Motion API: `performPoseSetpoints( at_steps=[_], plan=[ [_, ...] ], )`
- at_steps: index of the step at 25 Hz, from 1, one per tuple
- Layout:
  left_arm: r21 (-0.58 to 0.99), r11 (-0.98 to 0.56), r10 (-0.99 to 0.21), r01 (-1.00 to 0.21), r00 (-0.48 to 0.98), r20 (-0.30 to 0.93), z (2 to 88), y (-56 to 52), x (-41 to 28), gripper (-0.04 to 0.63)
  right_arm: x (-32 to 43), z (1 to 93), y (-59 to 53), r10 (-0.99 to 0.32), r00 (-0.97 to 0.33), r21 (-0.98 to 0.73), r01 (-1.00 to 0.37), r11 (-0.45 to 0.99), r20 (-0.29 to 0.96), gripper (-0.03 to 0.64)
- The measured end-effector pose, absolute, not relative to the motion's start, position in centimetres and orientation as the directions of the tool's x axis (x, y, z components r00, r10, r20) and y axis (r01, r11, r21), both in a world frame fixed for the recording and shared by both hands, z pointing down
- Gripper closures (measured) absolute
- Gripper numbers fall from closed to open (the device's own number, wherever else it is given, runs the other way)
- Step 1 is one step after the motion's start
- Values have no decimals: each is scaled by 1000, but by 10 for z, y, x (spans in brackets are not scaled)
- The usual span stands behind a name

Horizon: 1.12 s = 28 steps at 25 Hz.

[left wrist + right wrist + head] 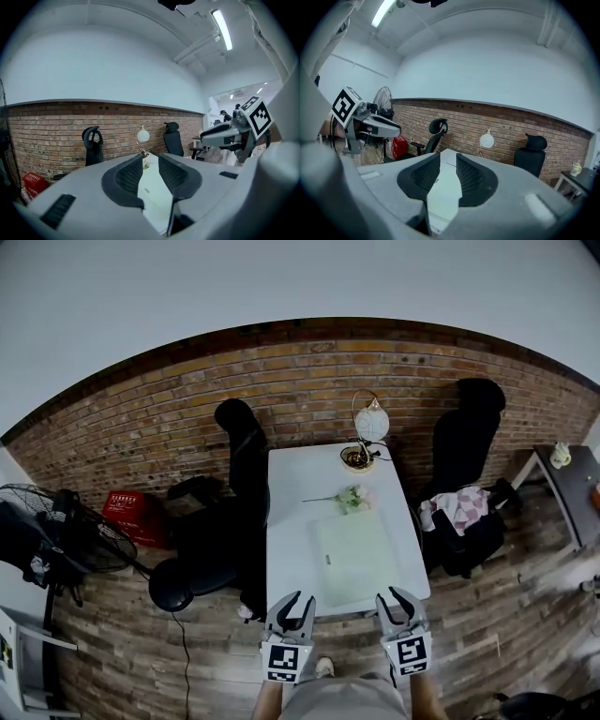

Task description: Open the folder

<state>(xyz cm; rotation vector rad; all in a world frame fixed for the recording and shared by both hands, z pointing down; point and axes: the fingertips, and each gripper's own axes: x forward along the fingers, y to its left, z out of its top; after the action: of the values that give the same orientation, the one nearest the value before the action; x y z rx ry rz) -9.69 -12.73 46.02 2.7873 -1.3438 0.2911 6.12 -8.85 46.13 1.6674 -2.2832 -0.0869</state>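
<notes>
A pale green folder (354, 559) lies flat and closed on the near half of the white table (291, 521). Both grippers hover short of the table's near edge, pointing at it. My left gripper (291, 607) is open with nothing between its jaws; in the left gripper view the left gripper (150, 171) frames the folder (152, 194) in its gap. My right gripper (400, 601) is open and empty too, and in the right gripper view the right gripper (446, 171) shows the folder (443, 192) beyond its jaws. Neither touches the folder.
A flower sprig (349, 499), a small bowl (356, 458) and a globe lamp (370, 423) occupy the table's far end. Black office chairs (239, 442) (473, 423) flank it, one beneath a patterned cloth (459, 507). A red crate (131, 512) and fan (56, 531) stand left.
</notes>
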Motion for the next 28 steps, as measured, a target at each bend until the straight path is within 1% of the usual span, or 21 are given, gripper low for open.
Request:
performPoseSetpoints(
  at_steps=[6,15,23,28],
  plan=[
    [-53,-643,-759,-764,627,178,465,-156,-97,495,59,463,-113,-941,-257,238,-922,306,219,512],
    [-31,-650,-745,-759,629,223,482,-181,-89,499,61,475,-138,-931,-256,219,-923,315,262,512],
    [-35,-635,-755,-771,611,239,496,-193,-78,499,66,498,-159,-900,-318,204,-900,385,296,512],
    [-18,-610,-764,-792,582,277,510,-204,-69,499,71,513,-176,-872,-360,185,-882,434,331,512]
  ],
)
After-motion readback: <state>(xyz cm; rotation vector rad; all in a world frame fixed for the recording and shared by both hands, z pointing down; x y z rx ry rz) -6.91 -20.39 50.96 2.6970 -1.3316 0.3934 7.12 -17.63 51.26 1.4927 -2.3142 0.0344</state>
